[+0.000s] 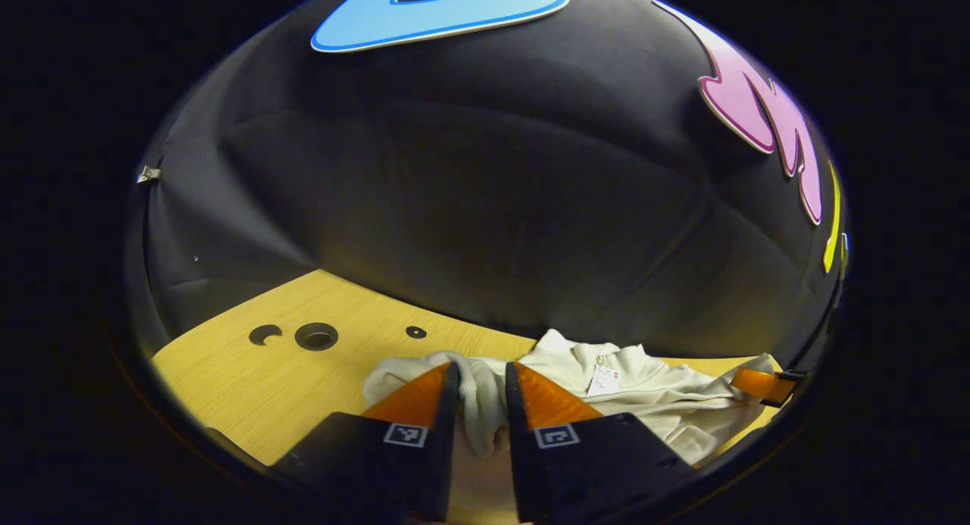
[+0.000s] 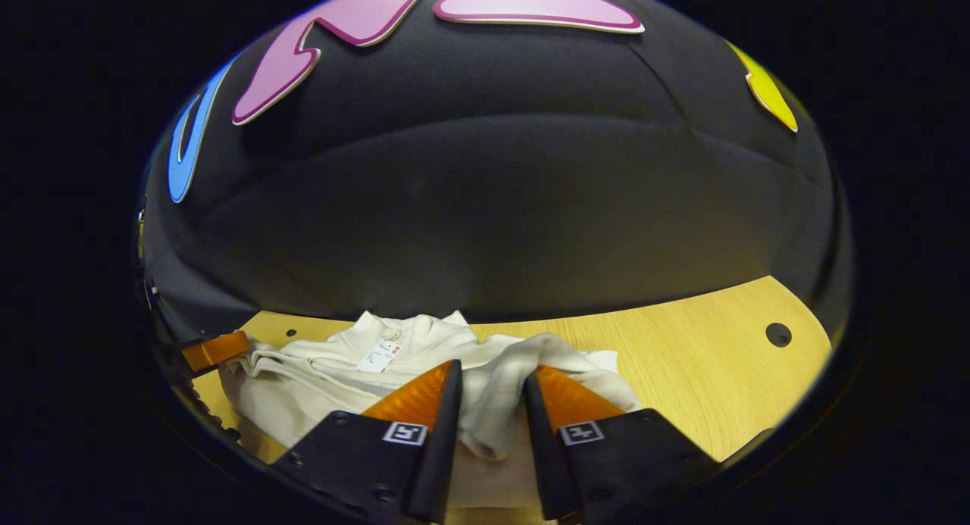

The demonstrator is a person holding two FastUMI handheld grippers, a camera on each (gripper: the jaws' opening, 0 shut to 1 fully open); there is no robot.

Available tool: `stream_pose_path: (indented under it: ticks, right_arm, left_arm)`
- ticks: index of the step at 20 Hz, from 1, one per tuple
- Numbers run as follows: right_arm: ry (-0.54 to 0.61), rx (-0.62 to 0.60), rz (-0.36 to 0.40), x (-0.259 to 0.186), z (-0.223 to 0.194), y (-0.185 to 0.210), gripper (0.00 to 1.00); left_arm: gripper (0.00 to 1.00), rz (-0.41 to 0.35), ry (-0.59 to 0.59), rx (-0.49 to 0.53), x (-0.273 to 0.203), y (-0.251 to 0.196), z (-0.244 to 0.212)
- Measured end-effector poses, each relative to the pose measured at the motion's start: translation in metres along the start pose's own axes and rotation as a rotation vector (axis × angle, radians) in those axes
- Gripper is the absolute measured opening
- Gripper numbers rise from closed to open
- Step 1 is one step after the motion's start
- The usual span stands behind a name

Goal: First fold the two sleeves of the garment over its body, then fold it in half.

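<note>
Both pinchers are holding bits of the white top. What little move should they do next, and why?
Probably carry both sleeves inward and lay them on the body. Each gripper, left and right, pinches a bunch of the cream garment, which lies rumpled on the wooden table, sleeves not yet folded flat.

Both views sit low and close over the tabletop (image 1: 250, 373), looking along it toward the booth's back wall. The left gripper view looks from the left side, the right gripper view from the right; both share the cream garment (image 1: 652, 392) lying between them.

cream soft-knit garment (image 1: 667, 404) | rumpled on pale wooden table (image 1: 250, 381), white tag near collar | one bunched sleeve between left gripper (image 1: 483, 392) fingers | other between right gripper (image 2: 492, 396) fingers
</note>
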State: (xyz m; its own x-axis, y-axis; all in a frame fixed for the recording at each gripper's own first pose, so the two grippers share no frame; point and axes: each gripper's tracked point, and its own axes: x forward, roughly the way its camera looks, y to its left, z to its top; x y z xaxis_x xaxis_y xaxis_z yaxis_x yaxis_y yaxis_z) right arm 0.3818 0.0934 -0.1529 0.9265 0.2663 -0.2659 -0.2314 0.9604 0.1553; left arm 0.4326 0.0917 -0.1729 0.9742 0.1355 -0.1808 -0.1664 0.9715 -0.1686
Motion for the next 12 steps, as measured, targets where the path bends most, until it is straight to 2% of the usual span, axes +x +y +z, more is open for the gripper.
stream_pose_path:
  ticks: [1,2,3,4,5,6,7,12]
  right_arm:
    - [-0.005,0.007,0.017,-0.005,0.002,0.004,0.48]
    - [-0.003,0.009,0.019,-0.009,0.005,0.006,0.69]
    - [-0.006,0.009,0.010,-0.015,0.009,0.004,0.84]
    - [-0.020,0.004,-0.002,-0.021,0.018,0.001,0.91]
    - [-0.040,0.001,-0.013,-0.028,0.029,0.000,0.93]
    - [-0.060,0.008,-0.022,-0.038,0.041,0.001,0.99]
    - [-0.083,0.021,-0.019,-0.047,0.054,0.004,0.99]
    - [-0.150,-0.045,-0.030,-0.110,0.101,0.005,0.98]
  left_arm:
    - [0.52,0.006,-0.004,0.012,-0.003,0.001,0.005]
    - [0.64,0.014,-0.005,0.023,-0.009,0.001,0.010]
    - [0.75,0.028,-0.012,0.024,-0.016,0.002,0.015]
    - [0.87,0.044,-0.029,0.017,-0.025,0.002,0.022]
    - [0.91,0.050,-0.052,0.003,-0.035,0.000,0.030]
    - [0.92,0.050,-0.074,-0.012,-0.046,-0.005,0.038]
    - [0.95,0.043,-0.080,-0.023,-0.057,-0.010,0.043]
    - [0.96,0.065,-0.127,0.006,-0.119,-0.023,0.085]
